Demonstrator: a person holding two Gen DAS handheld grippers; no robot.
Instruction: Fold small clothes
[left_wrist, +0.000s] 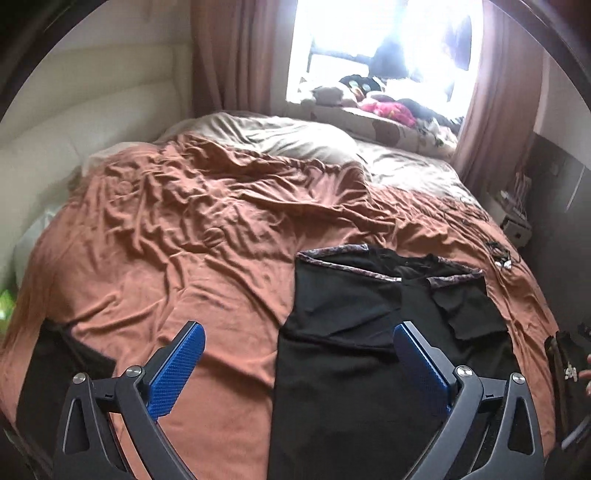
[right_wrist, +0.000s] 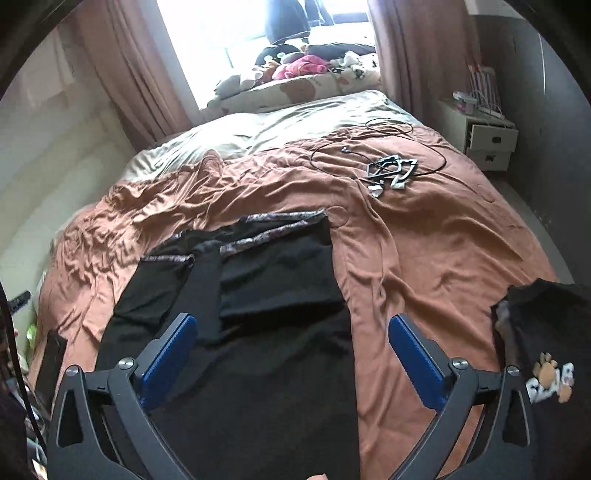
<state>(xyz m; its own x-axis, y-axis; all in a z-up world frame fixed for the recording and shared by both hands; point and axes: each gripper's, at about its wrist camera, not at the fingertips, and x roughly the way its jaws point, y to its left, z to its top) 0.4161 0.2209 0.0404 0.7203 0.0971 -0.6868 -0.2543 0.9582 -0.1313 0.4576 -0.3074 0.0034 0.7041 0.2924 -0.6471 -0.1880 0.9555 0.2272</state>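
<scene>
Black garment (right_wrist: 258, 332) with patterned trim bands at its far edge lay folded flat on the rust-brown bedspread (left_wrist: 166, 229), near the bed's near edge, its sides turned in over the middle. That bedspread, heavily wrinkled, covered most of the bed, with pale bedding (right_wrist: 258, 125) showing at the far end under a bright window (left_wrist: 384, 44) hung with brown curtains. A second dark garment (right_wrist: 546, 354) with a paw-print design sat at the near right edge of the bed, well apart from the folded one. A white bedside cabinet (right_wrist: 480, 136) stood at the far right. A thin cable (right_wrist: 332, 147) and a small metallic object (right_wrist: 391, 171) lay on the cover beyond the garment. The left gripper (left_wrist: 298, 334) and the right gripper (right_wrist: 292, 325) both hovered above the cloth, jaws spread wide and released, with nothing between them.
</scene>
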